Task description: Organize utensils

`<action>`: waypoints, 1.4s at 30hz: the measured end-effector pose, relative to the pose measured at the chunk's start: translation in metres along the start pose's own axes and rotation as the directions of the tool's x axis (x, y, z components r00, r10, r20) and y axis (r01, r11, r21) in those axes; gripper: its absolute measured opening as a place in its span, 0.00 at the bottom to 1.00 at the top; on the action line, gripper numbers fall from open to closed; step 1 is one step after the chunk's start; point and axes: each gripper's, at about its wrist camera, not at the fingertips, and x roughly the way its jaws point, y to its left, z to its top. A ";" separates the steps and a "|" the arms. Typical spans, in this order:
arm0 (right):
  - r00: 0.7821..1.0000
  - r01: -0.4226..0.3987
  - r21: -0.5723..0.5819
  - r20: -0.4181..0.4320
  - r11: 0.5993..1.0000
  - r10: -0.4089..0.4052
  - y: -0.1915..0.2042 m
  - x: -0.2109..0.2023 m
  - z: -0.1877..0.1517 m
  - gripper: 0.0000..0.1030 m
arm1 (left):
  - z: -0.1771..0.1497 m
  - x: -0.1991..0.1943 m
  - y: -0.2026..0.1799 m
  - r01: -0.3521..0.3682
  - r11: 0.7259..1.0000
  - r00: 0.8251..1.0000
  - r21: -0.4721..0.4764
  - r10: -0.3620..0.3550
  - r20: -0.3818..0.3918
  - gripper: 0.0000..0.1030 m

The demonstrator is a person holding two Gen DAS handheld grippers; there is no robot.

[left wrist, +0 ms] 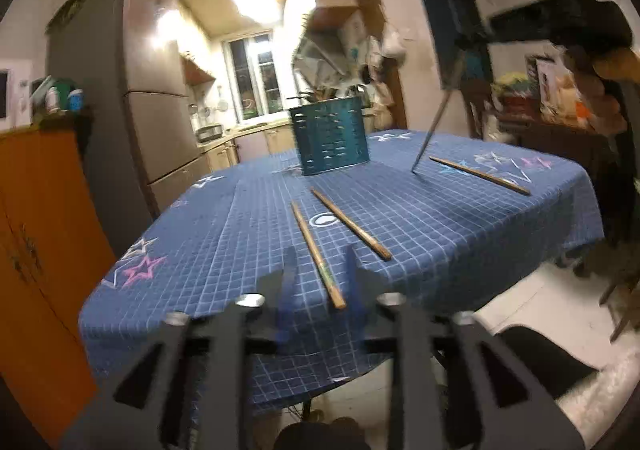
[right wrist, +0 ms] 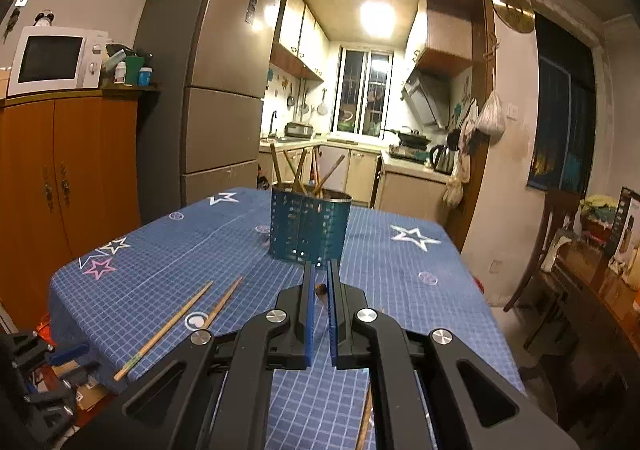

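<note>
Covering the desk, a blue grid cloth is carrying a perforated teal metal holder. The right tool is pinching a wooden chopstick, tip hanging downward. The left tool is standing partly open (nothing gripped) around another chopstick lying lengthwise away.

Open tablecloth flanks the holder — chopsticks strewn nearer.

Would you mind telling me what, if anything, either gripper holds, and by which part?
The right gripper is shut on a chopstick, pinching it near its upper end so it hangs point-down over the table. The left gripper holds nothing; its jaws are open.
</note>
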 end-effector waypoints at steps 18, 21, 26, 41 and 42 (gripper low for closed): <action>0.999 -0.023 -0.008 -0.033 1.000 0.023 0.014 0.003 -0.015 0.07 | -0.042 0.030 -0.029 -0.133 0.983 0.989 0.125 0.123 0.087 0.28; 0.999 -0.023 -0.009 -0.037 1.000 0.022 0.014 0.005 -0.017 0.07 | -0.039 0.030 -0.030 -0.123 0.984 0.991 0.130 0.114 0.074 0.22; 0.999 -0.028 -0.006 -0.045 1.000 0.028 0.014 0.008 -0.019 0.07 | -0.028 0.030 -0.018 -0.073 0.996 0.997 0.046 0.072 0.009 0.22; 0.998 -0.029 -0.003 -0.052 1.000 0.029 0.013 0.011 -0.021 0.07 | -0.025 0.030 -0.005 -0.026 0.999 0.997 -0.047 0.023 -0.075 0.09; 0.998 -0.029 -0.002 -0.051 1.000 0.029 0.013 0.011 -0.022 0.07 | -0.025 0.029 -0.003 -0.031 0.998 0.997 -0.048 0.027 -0.079 0.09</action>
